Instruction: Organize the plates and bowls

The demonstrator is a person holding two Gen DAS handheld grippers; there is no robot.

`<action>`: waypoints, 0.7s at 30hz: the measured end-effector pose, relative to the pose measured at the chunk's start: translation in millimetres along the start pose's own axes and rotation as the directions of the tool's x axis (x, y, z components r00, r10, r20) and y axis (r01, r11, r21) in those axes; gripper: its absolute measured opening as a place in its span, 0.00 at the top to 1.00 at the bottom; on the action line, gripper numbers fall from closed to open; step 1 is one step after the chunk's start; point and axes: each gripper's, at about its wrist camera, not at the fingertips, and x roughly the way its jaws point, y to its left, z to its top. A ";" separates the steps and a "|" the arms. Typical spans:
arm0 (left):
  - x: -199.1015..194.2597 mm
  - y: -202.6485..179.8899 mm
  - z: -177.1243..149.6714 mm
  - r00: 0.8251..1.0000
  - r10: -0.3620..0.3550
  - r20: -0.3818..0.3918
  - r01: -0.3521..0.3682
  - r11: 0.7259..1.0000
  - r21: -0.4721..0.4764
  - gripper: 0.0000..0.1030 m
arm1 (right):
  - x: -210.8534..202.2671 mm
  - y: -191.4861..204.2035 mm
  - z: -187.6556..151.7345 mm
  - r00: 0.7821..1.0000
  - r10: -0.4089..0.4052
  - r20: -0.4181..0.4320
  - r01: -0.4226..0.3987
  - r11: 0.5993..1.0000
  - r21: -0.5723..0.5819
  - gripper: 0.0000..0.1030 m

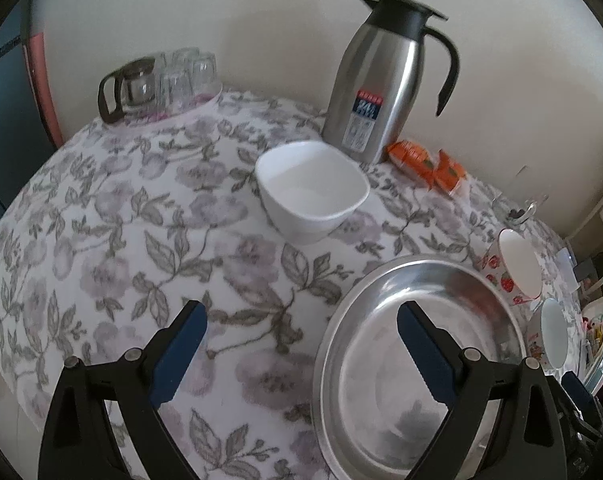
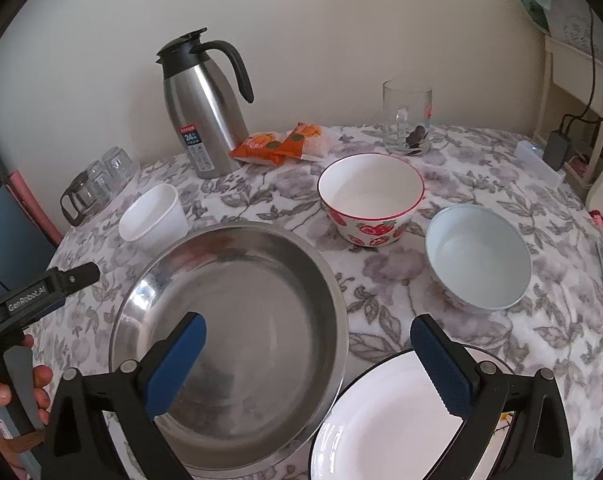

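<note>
Both tools, left tool (image 1: 301, 332) and right tool (image 2: 307, 340), are hovering spread, holding nothing. Risk: steel plate (image 2: 237, 320) is overlapping white plate (image 2: 381, 420); lifting either may be dragging the other.

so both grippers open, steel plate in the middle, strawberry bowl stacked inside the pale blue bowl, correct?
Not quite. The strawberry bowl isn't stacked: the right wrist view shows it on the tablecloth, apart from the pale blue bowl. The rest holds: left gripper and right gripper are open, steel plate in the middle.
</note>
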 end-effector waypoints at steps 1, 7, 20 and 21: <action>-3.7 -1.3 0.6 1.000 -0.010 0.020 0.010 1.000 0.003 0.06 | -1.6 -0.3 -0.1 1.000 0.005 0.006 -0.005 1.000 0.001 0.00; -26.4 -16.9 2.2 0.991 -0.075 0.106 0.071 0.996 0.049 0.06 | -14.2 0.2 -1.2 0.999 0.008 0.034 -0.008 1.000 -0.016 0.00; -94.5 -72.4 -13.5 0.953 -0.162 0.257 0.108 0.972 0.211 0.06 | -80.8 -28.5 7.6 0.978 0.026 0.206 -0.037 0.998 0.049 0.00; -99.7 -76.0 -15.7 0.947 -0.167 0.274 0.107 0.969 0.223 0.06 | -86.1 -32.4 8.5 0.976 0.002 0.217 -0.018 0.998 0.068 0.00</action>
